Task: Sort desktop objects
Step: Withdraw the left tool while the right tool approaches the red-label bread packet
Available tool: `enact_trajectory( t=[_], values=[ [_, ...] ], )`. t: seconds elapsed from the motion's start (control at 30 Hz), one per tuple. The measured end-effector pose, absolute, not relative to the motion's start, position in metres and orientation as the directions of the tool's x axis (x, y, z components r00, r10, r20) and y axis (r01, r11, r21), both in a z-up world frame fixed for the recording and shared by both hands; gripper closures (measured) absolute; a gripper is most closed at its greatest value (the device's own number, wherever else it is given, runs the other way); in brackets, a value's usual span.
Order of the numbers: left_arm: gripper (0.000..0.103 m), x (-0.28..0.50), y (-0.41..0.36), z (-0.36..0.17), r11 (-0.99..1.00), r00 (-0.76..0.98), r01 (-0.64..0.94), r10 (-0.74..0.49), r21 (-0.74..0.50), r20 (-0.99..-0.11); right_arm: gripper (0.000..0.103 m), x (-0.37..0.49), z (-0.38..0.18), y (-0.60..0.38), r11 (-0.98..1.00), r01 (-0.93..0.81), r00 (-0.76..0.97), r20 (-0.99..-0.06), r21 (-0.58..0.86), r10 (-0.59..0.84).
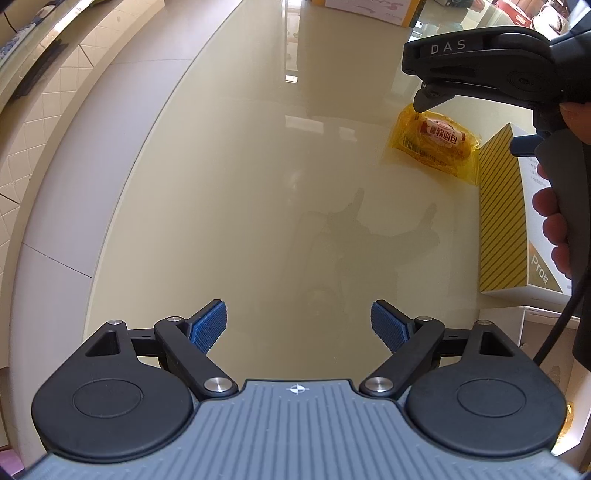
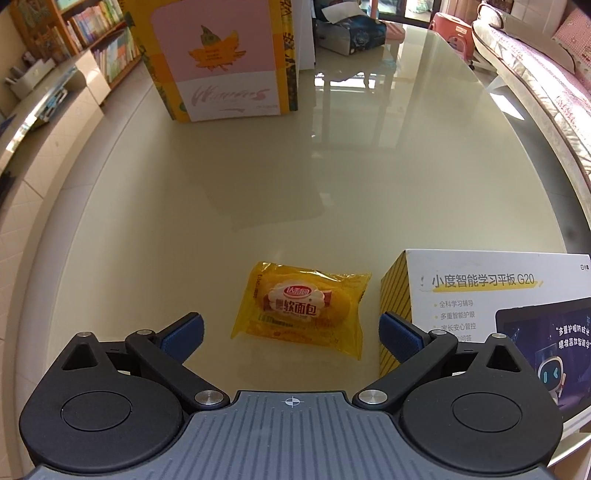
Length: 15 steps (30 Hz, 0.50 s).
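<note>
Right gripper point(image 2: 291, 334): jaws spread wide, nothing between the blue pads point(image 2: 400, 334). It is held low over the table, pointed at the bread packet point(image 2: 301, 310). The packet lies flat on the glossy table top point(image 2: 258, 192), just ahead of the fingertips and roughly centred in the gap between them, not touched by either pad in the right wrist view. In the left wrist view the right gripper point(image 1: 430, 101) is seen from the side, its tip directly above the packet's point(image 1: 434, 142) near edge; contact cannot be confirmed from that angle. The person's hand point(image 1: 557, 225) grips its handle.

Left gripper point(image 1: 298, 328): jaws likewise apart and empty, hovering over a bare stretch of the table, well apart from the packet, which sits up and to its right.

Count of items:
- One bread packet, yellow transparent wrapper with a red and white label.
- One tablet box point(image 2: 491, 317), white with a yellow striped end, lying just beside the packet on its right; the right finger overlaps its striped end in the view.
- One pink and yellow box point(image 2: 225, 62), standing upright at the far side of the table, well apart from the packet.
- One tissue box point(image 2: 351, 31) behind it, at the far edge.
</note>
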<state>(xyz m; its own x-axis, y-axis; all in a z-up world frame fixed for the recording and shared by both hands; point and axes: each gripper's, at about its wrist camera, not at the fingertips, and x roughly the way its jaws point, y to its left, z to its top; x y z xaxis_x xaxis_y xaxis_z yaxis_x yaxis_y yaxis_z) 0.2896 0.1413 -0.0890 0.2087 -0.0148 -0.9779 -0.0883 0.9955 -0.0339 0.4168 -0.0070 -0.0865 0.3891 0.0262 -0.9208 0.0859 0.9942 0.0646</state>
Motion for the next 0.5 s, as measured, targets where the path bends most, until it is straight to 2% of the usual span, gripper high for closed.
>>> enact_trajectory(
  t=[0.5],
  values=[
    [0.0,0.284,0.16,-0.099,0.994,0.182,-0.102,-0.015,-0.034,-0.983,0.0,0.434,-0.112,0.002,0.991,0.136,0.37,-0.928,0.001,-0.05]
  ],
)
